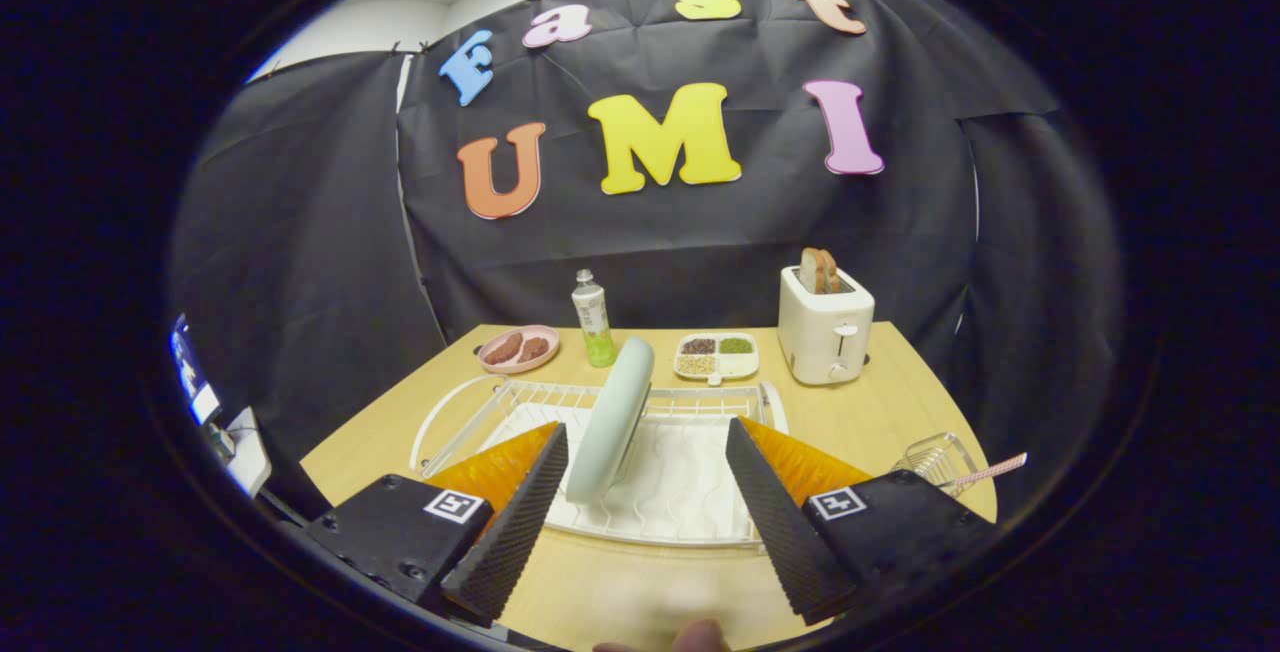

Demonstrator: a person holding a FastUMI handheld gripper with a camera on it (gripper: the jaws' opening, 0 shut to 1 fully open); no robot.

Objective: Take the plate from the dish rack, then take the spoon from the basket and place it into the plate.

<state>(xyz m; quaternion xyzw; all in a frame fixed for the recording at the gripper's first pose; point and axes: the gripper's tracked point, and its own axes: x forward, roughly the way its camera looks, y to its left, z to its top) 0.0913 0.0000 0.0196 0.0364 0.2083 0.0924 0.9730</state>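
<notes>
Fingertip of a person (700, 637) shows at the very bottom, nearest the camera, just below the gripper (645, 522). Gripper condition: fingers spread wide, nothing held between them, neither pad in contact with any item.

Largest item: wooden table (900, 382), carrying everything listed below.

Dish rack (690, 492): white, sitting on the table directly ahead of the fingers, its near edge lying between them.

Toaster (825, 332): white, at the far right of the table, with bread slices (818, 270) standing in its slots.

Plate (610, 422): pale, standing on edge in the rack, leaning slightly. It sits ahead of the fingers and nearer to the left one, apart from both.

Basket (935, 457): small wire unit to the right of the rack, just beyond the right finger. A spoon (985, 472) with a pinkish handle projects from it toward the right.

Divided dish (716, 356): behind the rack, holding grains or seeds; contents not identifiable further.

Pink dish (518, 349): far left, holding two brownish pieces.

Bottle (592, 319): between the pink dish and the divided dish, greenish liquid in its lower part.

Assessment: step in hand is the first, taking the plate from the rack; the plate is not yet grasped and the spoon is untouched. The next move appears to call for advancing and shifting slightly left so the plate's upper rim falls between the fingers, then closing on it and lifting clear of the rack wires. Risk noted: the rim is thin and smooth, so an off-centre grip may let it swing or slip
</notes>
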